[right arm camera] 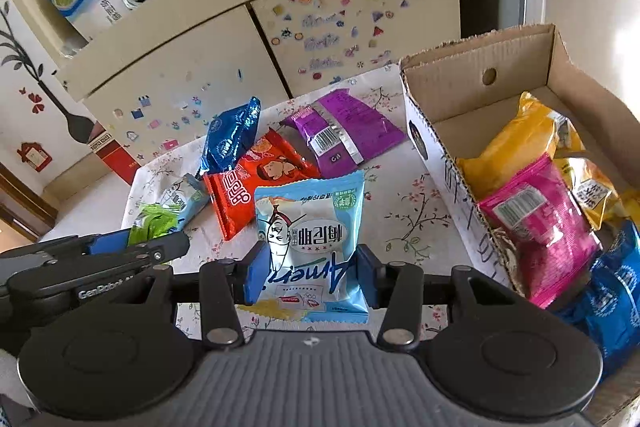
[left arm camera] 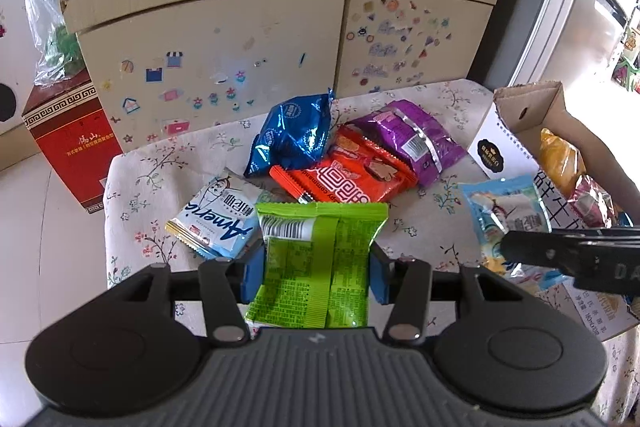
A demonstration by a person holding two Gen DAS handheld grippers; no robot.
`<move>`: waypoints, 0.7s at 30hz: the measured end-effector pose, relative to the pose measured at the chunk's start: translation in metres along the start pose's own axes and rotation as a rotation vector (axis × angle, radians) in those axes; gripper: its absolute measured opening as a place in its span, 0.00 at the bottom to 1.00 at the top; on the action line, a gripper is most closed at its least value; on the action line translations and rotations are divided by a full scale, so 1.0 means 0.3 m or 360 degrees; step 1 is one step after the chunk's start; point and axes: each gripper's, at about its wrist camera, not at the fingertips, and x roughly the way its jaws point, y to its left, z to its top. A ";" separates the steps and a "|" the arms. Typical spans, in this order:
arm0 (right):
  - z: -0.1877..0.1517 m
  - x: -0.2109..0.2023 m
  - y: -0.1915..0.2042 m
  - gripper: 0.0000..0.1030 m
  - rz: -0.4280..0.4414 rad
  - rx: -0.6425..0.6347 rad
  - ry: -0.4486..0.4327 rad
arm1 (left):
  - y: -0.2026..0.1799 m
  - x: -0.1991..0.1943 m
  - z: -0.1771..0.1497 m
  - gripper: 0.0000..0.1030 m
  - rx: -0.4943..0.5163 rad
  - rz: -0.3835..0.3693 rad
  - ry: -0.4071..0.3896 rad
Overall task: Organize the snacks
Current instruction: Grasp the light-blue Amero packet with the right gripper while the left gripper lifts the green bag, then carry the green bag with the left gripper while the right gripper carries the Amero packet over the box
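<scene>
My left gripper point(left arm camera: 316, 273) is shut on a green snack packet point(left arm camera: 316, 259), its blue pads pressing both sides, lifted above the floral tablecloth point(left arm camera: 136, 179). My right gripper point(right arm camera: 312, 279) is shut on a light-blue snack packet point(right arm camera: 312, 243), also held off the table. In the right wrist view the left gripper point(right arm camera: 160, 243) shows at the left with the green packet point(right arm camera: 154, 221). Loose on the cloth lie a blue foil packet point(left arm camera: 294, 135), a red packet point(left arm camera: 352, 175), a purple packet point(left arm camera: 412, 139) and a second light-blue packet point(left arm camera: 216, 219). The open cardboard box point(right arm camera: 472, 67) stands at the right.
Inside the box lie a yellow packet point(right arm camera: 516, 143), a pink packet point(right arm camera: 536, 223) and a blue packet point(right arm camera: 616, 299). Behind the table stands a cupboard point(left arm camera: 240, 43) covered in stickers. A red carton point(left arm camera: 72, 143) sits on the floor at the left.
</scene>
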 end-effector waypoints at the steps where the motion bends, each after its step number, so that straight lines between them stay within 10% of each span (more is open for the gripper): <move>1: 0.001 -0.003 -0.001 0.51 -0.0008 -0.0015 -0.0008 | -0.002 0.001 0.001 0.49 0.0001 0.0003 0.0001; 21: 0.044 -0.119 -0.111 0.52 -0.0033 0.0049 -0.0167 | -0.115 -0.025 0.063 0.49 -0.0042 -0.0082 -0.0115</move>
